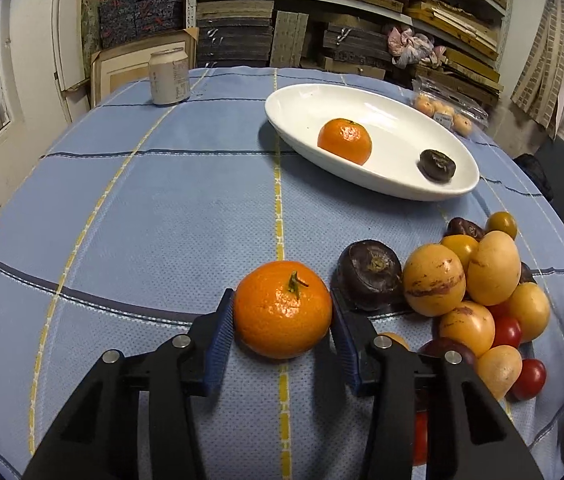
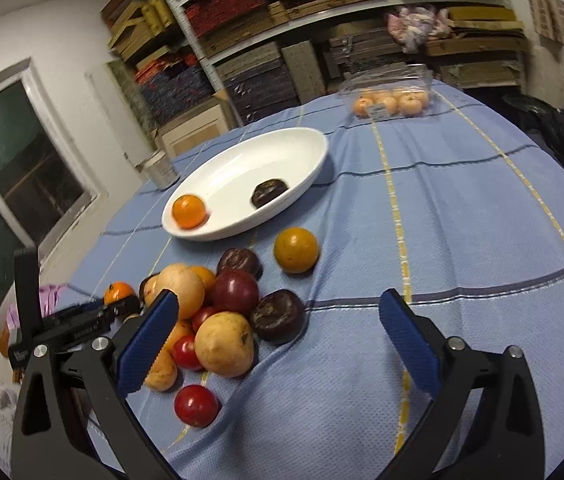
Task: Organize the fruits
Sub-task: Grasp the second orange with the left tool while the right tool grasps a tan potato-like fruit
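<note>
A tangerine with a green stem sits on the blue checked tablecloth, and the blue pads of my left gripper press on both its sides. In the right wrist view the left gripper and this tangerine show at the far left. To the right lies a pile of mixed fruit: yellow, dark purple and small red ones. Farther back, the white oval dish holds another tangerine and a dark fruit. My right gripper stands open above the cloth beside the pile, holding nothing.
A drinks can stands at the back left of the table. A clear plastic box of tangerines lies at the far edge. One yellow-orange fruit lies apart from the pile, near the dish. Shelves full of boxes stand behind the table.
</note>
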The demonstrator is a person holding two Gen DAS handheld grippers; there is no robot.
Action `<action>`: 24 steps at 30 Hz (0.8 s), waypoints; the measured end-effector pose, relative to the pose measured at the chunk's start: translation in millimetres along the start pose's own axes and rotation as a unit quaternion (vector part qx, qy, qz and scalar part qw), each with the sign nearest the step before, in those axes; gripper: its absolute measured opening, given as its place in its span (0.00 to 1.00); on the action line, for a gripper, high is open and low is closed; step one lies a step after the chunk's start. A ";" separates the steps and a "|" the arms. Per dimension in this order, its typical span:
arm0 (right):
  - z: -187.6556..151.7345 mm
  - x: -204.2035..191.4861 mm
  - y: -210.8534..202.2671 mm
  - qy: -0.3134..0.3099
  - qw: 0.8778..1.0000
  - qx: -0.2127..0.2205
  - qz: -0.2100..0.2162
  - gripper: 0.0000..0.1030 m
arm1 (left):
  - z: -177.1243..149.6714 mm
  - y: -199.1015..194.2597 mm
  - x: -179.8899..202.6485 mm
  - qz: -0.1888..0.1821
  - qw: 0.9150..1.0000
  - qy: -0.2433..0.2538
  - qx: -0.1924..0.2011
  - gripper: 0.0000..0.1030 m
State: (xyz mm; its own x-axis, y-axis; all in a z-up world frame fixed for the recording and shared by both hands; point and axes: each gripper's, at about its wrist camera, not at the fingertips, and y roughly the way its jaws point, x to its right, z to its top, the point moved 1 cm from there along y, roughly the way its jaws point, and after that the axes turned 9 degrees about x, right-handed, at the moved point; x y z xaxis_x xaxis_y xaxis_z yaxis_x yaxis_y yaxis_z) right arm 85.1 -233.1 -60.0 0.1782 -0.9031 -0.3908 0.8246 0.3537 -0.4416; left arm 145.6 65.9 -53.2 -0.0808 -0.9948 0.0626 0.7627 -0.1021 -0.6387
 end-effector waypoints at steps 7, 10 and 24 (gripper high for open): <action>-17.4 -40.1 8.8 -0.118 0.993 -0.022 -0.012 0.76 | 5.3 -20.1 -13.5 0.017 0.999 -0.025 0.038 0.45; -23.6 -41.5 20.2 -0.126 0.991 -0.051 -0.017 0.64 | 6.4 -21.5 -15.1 0.011 0.999 -0.031 0.037 0.45; -32.8 -49.4 34.4 -0.127 0.988 -0.083 0.026 0.44 | 5.6 -21.8 -5.9 -0.007 0.999 -0.018 0.033 0.45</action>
State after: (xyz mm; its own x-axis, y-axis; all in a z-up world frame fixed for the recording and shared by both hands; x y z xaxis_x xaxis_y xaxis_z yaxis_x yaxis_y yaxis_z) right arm 87.0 -168.3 -82.4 0.3642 -0.9072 -0.2103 0.7150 0.4171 -0.5611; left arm 133.1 74.0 -35.3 -0.0707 -0.9926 0.0991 0.8020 -0.1156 -0.5861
